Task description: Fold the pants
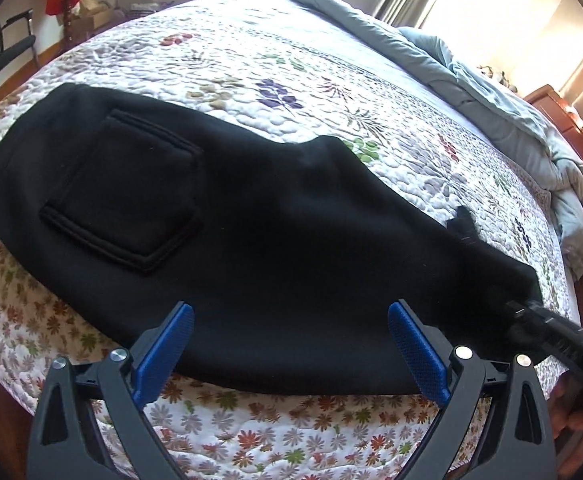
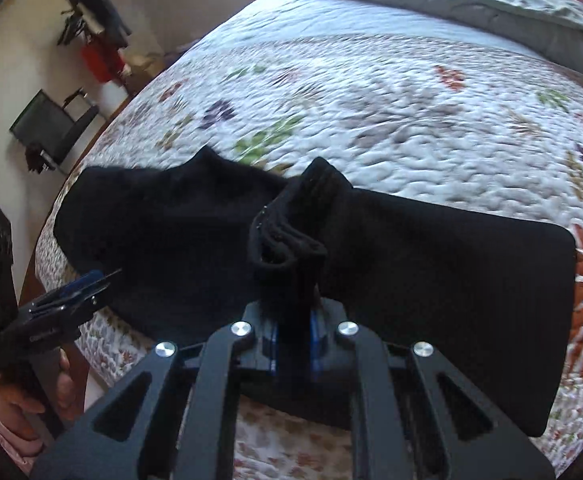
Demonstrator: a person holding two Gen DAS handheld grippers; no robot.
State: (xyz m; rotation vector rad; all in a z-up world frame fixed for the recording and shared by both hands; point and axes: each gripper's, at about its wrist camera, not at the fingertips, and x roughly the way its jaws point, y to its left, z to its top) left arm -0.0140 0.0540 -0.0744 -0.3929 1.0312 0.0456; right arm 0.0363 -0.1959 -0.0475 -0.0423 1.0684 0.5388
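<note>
Floral quilt point(image 1: 275, 92) covers the bed; black pants point(image 1: 251, 240) lie lengthwise left-to-right along its near edge. Right claw point(image 2: 295, 320) pinches the bunched cuffs (raised over the leg) — left claw point(image 1: 291, 344), spread and empty, hovers nearer the waist.

1 pr pants point(image 1: 251, 216), 2 grippers point(image 1: 291, 344), 1 quilt point(image 1: 251, 64)

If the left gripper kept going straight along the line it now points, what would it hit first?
Most likely the black fleece pants lying flat on the floral quilted bedspread. The left gripper is open and empty, and the near edge of the pants sits right between its fingers; the gap above the cloth is hard to judge.
</note>
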